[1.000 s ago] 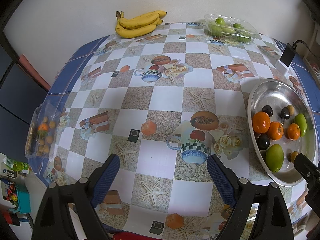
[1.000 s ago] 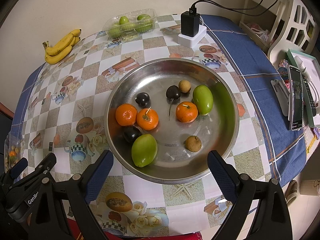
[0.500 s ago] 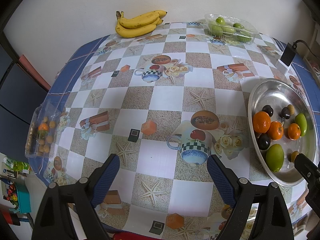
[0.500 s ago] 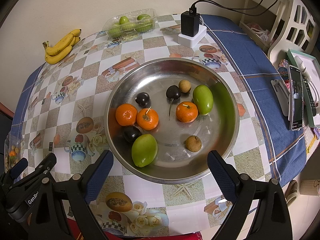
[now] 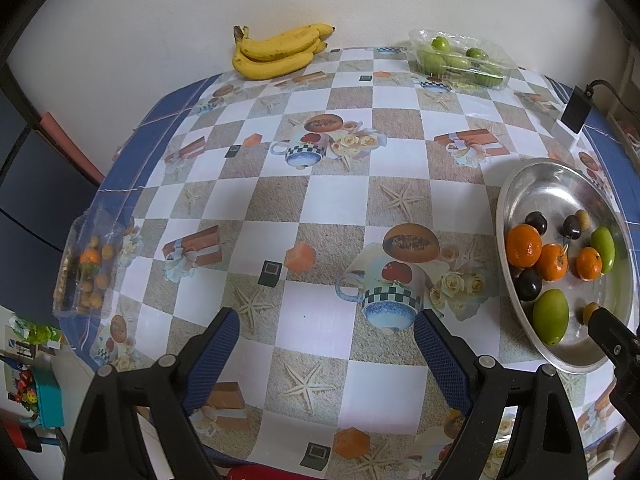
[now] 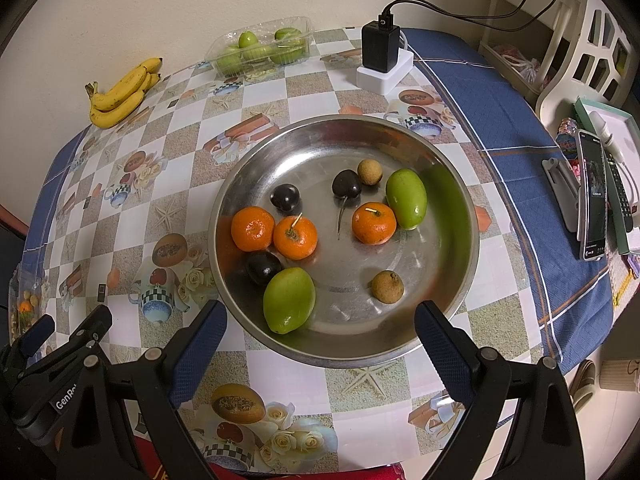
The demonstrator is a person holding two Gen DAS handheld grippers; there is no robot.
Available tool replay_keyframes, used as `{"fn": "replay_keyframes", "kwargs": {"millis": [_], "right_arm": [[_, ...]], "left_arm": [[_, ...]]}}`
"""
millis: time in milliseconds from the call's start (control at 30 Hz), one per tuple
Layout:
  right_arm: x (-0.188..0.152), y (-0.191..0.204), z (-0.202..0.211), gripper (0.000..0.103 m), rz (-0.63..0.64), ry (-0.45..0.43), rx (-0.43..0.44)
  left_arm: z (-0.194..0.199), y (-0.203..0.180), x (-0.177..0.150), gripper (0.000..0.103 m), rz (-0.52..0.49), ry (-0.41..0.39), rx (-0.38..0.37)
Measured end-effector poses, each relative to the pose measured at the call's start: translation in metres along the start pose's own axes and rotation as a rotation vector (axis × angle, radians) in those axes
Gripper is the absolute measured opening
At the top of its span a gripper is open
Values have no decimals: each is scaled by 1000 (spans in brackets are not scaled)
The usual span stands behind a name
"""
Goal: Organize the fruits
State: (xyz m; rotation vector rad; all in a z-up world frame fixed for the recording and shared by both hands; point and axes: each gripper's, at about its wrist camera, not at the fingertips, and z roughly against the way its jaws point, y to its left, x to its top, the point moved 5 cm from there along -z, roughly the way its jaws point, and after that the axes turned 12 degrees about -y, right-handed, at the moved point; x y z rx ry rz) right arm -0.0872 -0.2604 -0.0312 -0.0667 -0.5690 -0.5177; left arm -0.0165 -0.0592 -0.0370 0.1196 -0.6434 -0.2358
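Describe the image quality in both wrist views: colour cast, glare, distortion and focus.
Left wrist view: cool, daylight-like white balance, strong fisheye bending of the table, dark vignetted corners, sharp throughout. Right wrist view: warmer, yellowish cast, soft glare and coloured fruit reflections on the steel bowl, the same barrel distortion with black corners, and no motion blur.

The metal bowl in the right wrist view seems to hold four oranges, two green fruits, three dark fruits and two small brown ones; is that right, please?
Not quite: the metal bowl holds three oranges, not four. The right wrist view shows this clearly. The two green fruits, three dark fruits and two small brown ones are as you say.
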Motion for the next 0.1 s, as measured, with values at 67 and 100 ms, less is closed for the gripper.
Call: {"fn": "replay_keyframes", "kwargs": {"millis": [67,100], "right_arm": [[0,0,0,95,-1,0,0],[0,0,0,95,0,1,0]], "left_arm": [[0,-1,0,91,-1,1,0],[0,-1,1,91,0,2,-1]]}}
